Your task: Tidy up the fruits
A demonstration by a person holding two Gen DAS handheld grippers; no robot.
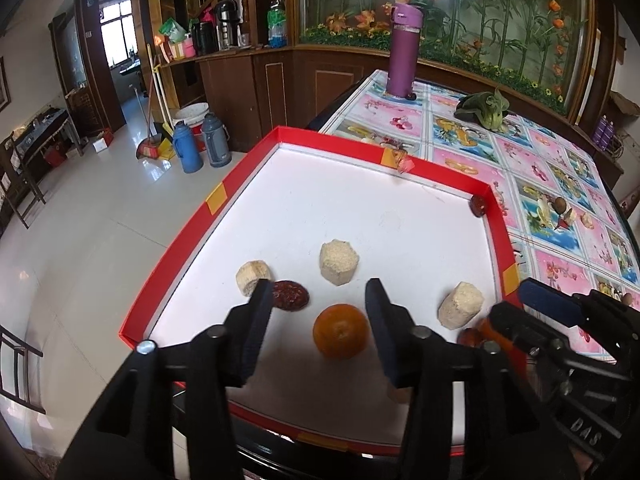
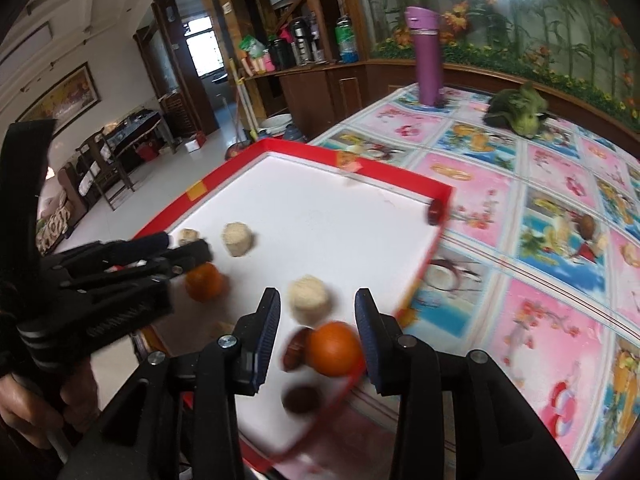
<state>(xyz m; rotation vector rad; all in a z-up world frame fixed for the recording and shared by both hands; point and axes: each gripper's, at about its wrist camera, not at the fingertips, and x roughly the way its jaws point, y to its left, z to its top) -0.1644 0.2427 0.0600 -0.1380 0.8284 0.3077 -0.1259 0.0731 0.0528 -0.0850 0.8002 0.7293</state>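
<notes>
The table (image 1: pixel 532 168), covered in a pink and blue fruit-print cloth, carries the whole setup. On its near-left part sits a large shallow tray (image 1: pixel 168 276) with a red rim and a white floor.

A tall purple flask (image 1: pixel 403 52) stands upright at the far end of the table, well apart from the tray. A leafy green vegetable (image 1: pixel 486 110) lies to the right of the flask, on the cloth.

Left gripper (image 1: pixel 318 294): jaws spread wide above the tray floor, gripping nothing. One orange (image 1: pixel 341 331) lies on the tray between its fingers, touching neither as far as I can see. A dark red flat fruit (image 1: pixel 290 295) lies just beside the left finger.

Right gripper (image 2: pixel 318 308): jaws also spread, over the tray's near right edge. A second orange (image 2: pixel 335 348) sits between its fingers, close against the right one; contact cannot be told because of blur. A dark reddish fruit (image 2: pixel 296 348) touches that orange on its left side, and a rounder dark fruit (image 2: pixel 301 399) lies nearer the camera.

Three beige cylindrical pieces stand on the tray: a middle one (image 1: pixel 339 261), a left one (image 1: pixel 252 277) and a right one (image 1: pixel 461 305). A small red date (image 1: pixel 477 205) rests in the tray's far right corner, against the rim.
</notes>
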